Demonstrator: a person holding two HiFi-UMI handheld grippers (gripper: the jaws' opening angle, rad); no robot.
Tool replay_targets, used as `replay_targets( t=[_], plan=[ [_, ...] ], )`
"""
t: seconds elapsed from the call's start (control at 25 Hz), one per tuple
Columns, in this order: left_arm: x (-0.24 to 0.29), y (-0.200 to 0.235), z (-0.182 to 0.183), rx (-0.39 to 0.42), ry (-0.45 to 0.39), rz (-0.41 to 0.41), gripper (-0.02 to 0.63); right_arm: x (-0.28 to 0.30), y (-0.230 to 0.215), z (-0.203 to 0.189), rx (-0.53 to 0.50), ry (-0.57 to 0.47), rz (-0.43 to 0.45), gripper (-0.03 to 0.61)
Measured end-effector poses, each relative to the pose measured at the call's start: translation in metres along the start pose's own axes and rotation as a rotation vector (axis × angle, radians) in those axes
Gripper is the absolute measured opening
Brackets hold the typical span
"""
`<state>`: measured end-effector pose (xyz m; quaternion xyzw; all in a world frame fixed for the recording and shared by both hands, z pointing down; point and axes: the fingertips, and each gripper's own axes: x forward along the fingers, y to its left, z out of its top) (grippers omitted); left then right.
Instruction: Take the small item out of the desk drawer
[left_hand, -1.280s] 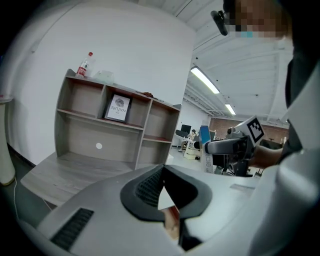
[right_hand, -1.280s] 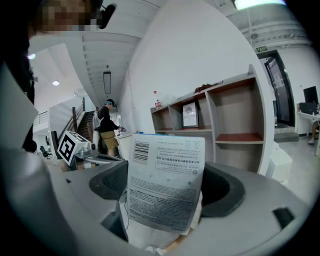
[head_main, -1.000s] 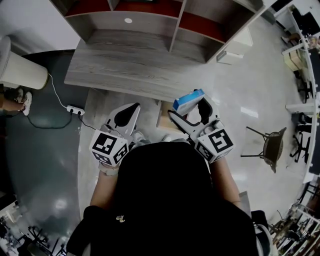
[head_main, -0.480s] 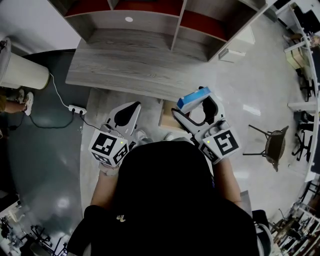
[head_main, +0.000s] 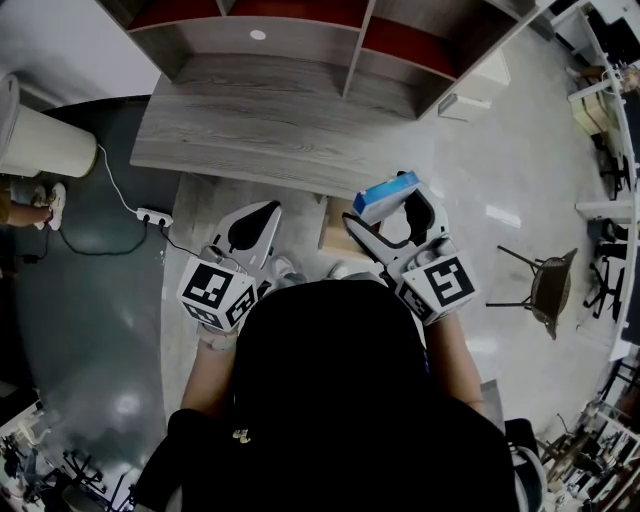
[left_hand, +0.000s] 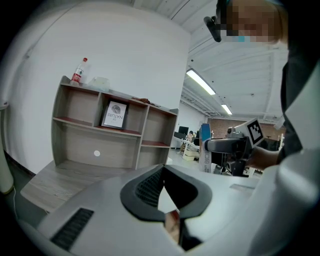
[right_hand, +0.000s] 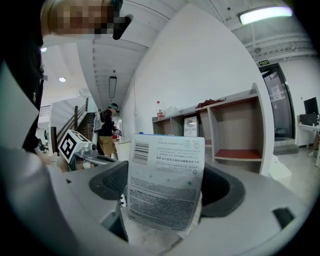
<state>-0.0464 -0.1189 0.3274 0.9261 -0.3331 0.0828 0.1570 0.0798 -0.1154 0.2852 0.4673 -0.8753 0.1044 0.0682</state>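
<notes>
My right gripper (head_main: 386, 207) is shut on a small blue and white box (head_main: 388, 196), held up in front of the grey wooden desk (head_main: 250, 120). The right gripper view shows the box's printed white back (right_hand: 166, 170) upright between the two dark pads (right_hand: 107, 186). Just below the desk's front edge, a tan open drawer (head_main: 335, 232) shows beside the box. My left gripper (head_main: 270, 213) hangs to the left of the drawer, shut with nothing in it; its tips (left_hand: 162, 169) meet in the left gripper view.
A shelf unit (head_main: 300, 30) stands at the back of the desk. A white bin (head_main: 45, 140) and a power strip (head_main: 152, 218) with its cable lie on the floor at the left. A chair (head_main: 545, 285) stands at the right.
The right gripper has carried the box a little to the right and up, away from the drawer. The left gripper has stayed in place.
</notes>
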Motion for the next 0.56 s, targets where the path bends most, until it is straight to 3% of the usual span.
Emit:
replay_targets(
  t=[0.56],
  plan=[
    [-0.0090,0.0024,-0.0045,-0.001,0.012,0.001,0.009,0.0037,0.0064,-0.0063,0.004,0.013,-0.008,0.425]
  ],
)
